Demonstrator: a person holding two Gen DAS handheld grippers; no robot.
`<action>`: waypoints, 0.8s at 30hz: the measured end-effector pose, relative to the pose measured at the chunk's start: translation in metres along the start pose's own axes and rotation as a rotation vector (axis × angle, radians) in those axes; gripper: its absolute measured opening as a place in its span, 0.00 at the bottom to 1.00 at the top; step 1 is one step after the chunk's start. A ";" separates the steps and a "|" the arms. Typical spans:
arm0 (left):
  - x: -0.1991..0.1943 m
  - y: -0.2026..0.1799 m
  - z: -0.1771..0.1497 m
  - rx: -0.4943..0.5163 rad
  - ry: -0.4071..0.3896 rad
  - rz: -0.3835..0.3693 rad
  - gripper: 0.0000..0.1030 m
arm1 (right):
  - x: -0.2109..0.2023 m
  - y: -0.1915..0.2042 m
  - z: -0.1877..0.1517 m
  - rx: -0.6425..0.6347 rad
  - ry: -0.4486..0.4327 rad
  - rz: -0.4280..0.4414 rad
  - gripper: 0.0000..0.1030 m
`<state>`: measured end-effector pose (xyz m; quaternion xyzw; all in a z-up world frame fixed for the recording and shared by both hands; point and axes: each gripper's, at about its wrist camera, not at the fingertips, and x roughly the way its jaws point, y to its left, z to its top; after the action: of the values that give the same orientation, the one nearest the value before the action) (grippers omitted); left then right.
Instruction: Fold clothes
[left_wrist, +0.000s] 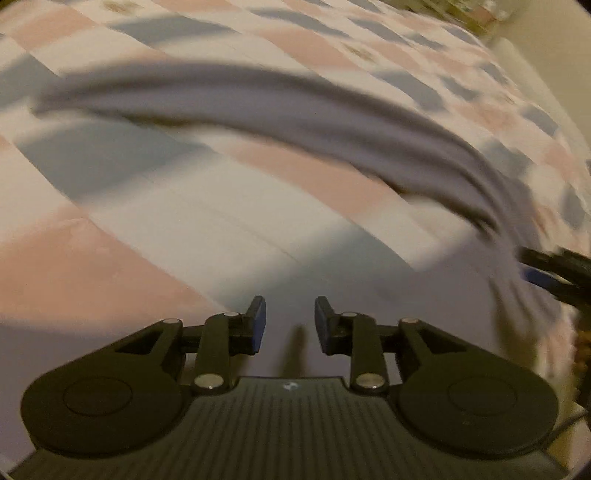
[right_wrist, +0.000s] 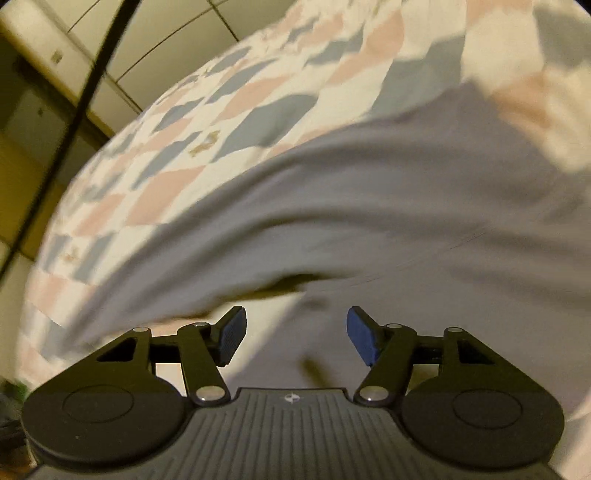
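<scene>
A lavender-grey garment (left_wrist: 266, 110) lies stretched across a checkered bedspread, blurred by motion in the left wrist view. My left gripper (left_wrist: 290, 323) hovers open over the garment's near part, with nothing between its blue pads. At the right edge of that view the other gripper (left_wrist: 554, 269) shows as a dark shape beside the cloth. In the right wrist view the same garment (right_wrist: 369, 206) fills the middle. My right gripper (right_wrist: 293, 334) is open just above it, nothing held.
The bedspread (left_wrist: 110, 251) has pink, blue-grey and white squares and covers the whole bed. In the right wrist view the bed edge curves at left, with a tiled floor (right_wrist: 166, 40) and a dark pole (right_wrist: 88, 88) beyond.
</scene>
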<state>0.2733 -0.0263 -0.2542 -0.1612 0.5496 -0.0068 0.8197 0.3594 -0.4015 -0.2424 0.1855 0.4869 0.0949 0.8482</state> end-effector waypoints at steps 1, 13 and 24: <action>0.005 -0.016 -0.017 0.002 0.020 -0.001 0.24 | -0.005 -0.009 -0.003 -0.035 0.003 -0.020 0.62; 0.011 -0.180 -0.053 0.141 -0.093 -0.010 0.25 | -0.082 -0.147 -0.033 0.030 0.103 0.102 0.62; 0.074 -0.256 0.059 0.246 -0.165 -0.059 0.30 | -0.039 -0.188 0.097 -0.034 -0.011 0.129 0.24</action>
<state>0.3983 -0.2679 -0.2306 -0.0759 0.4702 -0.0849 0.8752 0.4193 -0.6075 -0.2442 0.2027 0.4676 0.1566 0.8460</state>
